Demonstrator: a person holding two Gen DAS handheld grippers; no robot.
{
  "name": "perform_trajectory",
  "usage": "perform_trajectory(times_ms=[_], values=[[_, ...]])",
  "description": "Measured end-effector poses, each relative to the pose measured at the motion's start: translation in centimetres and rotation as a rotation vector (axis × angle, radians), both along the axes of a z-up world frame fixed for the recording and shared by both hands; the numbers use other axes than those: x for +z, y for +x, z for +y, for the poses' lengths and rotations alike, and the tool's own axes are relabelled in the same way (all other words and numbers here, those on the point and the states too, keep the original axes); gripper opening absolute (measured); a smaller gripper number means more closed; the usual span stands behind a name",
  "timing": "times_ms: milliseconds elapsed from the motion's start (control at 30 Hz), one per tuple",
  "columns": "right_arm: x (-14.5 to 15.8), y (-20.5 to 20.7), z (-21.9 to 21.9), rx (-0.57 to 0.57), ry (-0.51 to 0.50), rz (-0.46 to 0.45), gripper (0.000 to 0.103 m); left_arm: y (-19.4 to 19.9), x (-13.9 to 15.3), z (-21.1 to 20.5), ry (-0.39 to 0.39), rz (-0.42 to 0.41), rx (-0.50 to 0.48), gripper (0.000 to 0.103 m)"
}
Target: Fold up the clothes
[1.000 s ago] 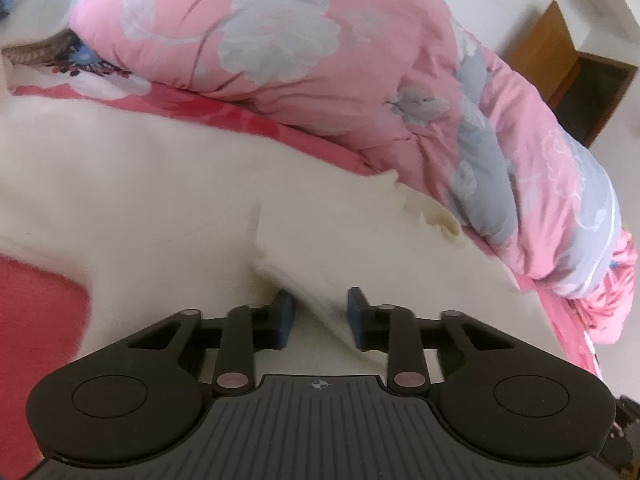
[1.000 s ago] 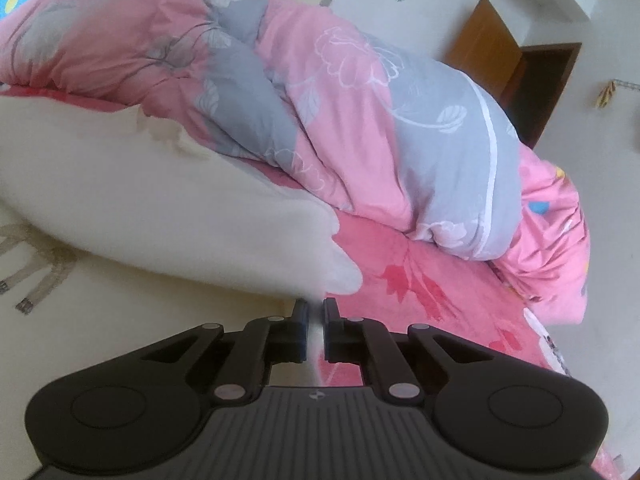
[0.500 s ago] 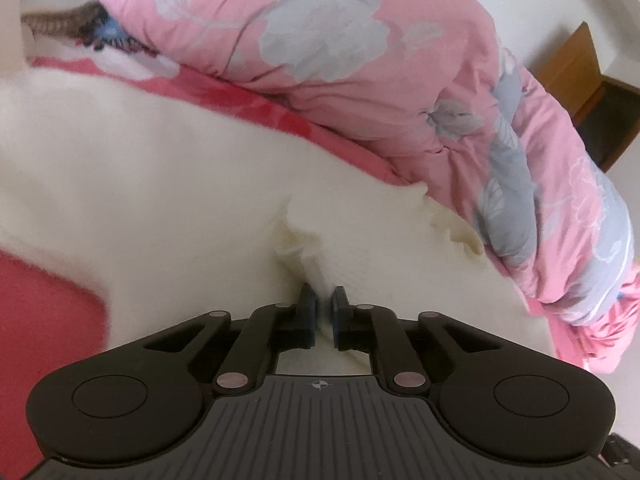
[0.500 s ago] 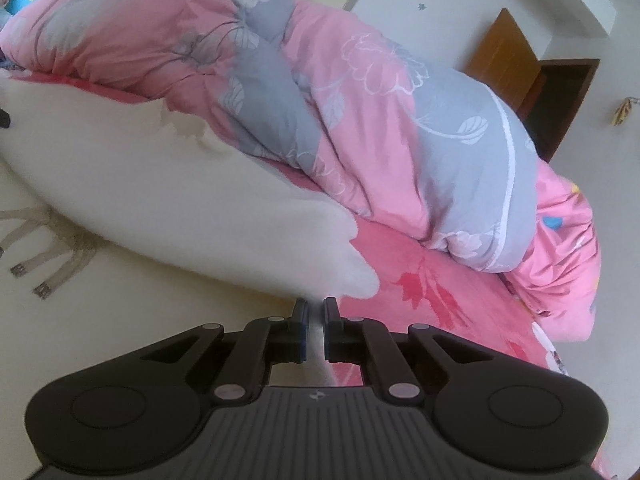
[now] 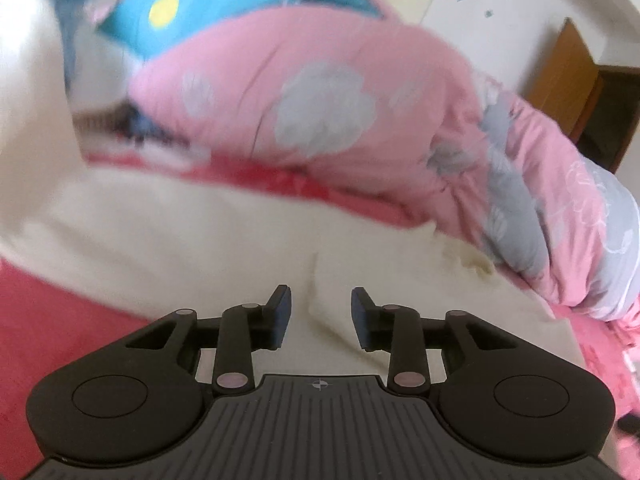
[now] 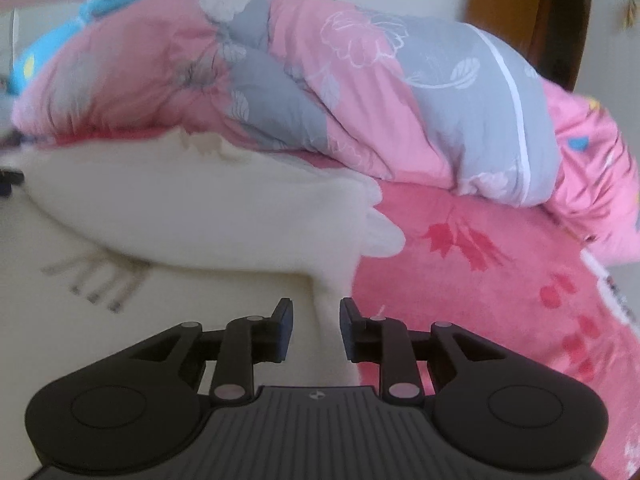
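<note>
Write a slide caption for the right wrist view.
Right tool opening over a fluffy cream-white garment on a red plush bedspread, pink-and-grey floral quilt behind.

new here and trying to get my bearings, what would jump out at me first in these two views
The big pink and grey floral quilt heaped across the back of the bed, with a blue cushion at its far left end. In front of it, a cream fleecy garment lies on the red bedspread. Low in each view, the left gripper and right gripper are opening, a fold of the cream cloth between their pads but not pinched.
</note>
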State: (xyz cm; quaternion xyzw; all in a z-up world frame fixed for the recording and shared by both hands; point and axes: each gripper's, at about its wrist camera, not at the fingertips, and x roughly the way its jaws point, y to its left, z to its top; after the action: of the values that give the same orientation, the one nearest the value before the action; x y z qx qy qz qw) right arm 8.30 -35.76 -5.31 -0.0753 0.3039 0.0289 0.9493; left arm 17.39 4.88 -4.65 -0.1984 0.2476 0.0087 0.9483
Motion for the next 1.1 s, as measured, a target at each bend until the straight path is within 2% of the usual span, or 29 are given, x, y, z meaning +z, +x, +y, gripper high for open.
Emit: perform_trajectory(times_ms=[100, 200, 267, 333, 400, 500, 600, 667, 733, 767, 800, 900, 1033, 1100], values=[[1.9, 1.0, -0.8, 0.010, 0.093, -0.020, 0.024, 0.6, 0.5, -1.7, 0.061, -0.035, -0.067, 0.032], [2.6, 3.4, -1.2, 0.009, 0.157, -0.041, 0.016, 2.6, -0.5, -3.5, 0.103, 0.026, -0.158, 0.032], [1.3, 5.2, -1.5, 0.002, 0.175, -0.012, 0.014, 3.3, -1.8, -4.1, 0.144, 0.083, -0.159, 0.032], [-1.4, 7.0, -1.7, -0.019, 0.126, 0.052, 0.013, 3.3, -2.1, -3.8, 0.136, 0.081, -0.163, 0.032], [-4.8, 7.9, -2.7, -0.027, 0.149, 0.109, 0.013, 3.3, -2.5, -3.6, 0.128, 0.078, -0.166, 0.032], [-3.2, 8.3, -3.3, -0.042, 0.195, 0.123, 0.012, 3.3, -3.0, -3.2, 0.105, 0.069, -0.166, 0.032], [-0.8, 8.9, -3.0, -0.054, 0.183, 0.074, 0.012, 3.1, -3.0, -3.2, 0.098, 0.061, -0.166, 0.032], [-1.3, 10.2, -3.1, -0.092, 0.170, 0.056, 0.012, 3.1, -3.0, -3.1, 0.082, 0.058, -0.167, 0.032], [-4.6, 12.0, -3.5, -0.128, 0.147, 0.137, 0.012, 3.0, -3.1, -2.9, 0.066, 0.054, -0.168, 0.032], [-5.9, 12.3, -3.7, -0.138, 0.145, 0.138, 0.012, 3.0, -3.2, -2.8, 0.056, 0.051, -0.169, 0.032], [-5.9, 12.2, -3.8, -0.141, 0.142, 0.132, 0.012, 2.9, -3.2, -2.6, 0.046, 0.049, -0.169, 0.032], [-3.6, 13.2, -3.5, -0.169, 0.146, 0.194, 0.014, 2.9, -3.4, -2.3, 0.018, 0.042, -0.169, 0.032], [-1.6, 15.3, -3.3, -0.163, 0.183, 0.117, 0.014, 2.8, -3.6, -2.0, 0.002, 0.034, -0.170, 0.032], [-2.5, 17.5, -3.2, -0.155, 0.201, 0.105, 0.014, 2.8, -3.6, -2.0, -0.005, 0.031, -0.170, 0.032]])
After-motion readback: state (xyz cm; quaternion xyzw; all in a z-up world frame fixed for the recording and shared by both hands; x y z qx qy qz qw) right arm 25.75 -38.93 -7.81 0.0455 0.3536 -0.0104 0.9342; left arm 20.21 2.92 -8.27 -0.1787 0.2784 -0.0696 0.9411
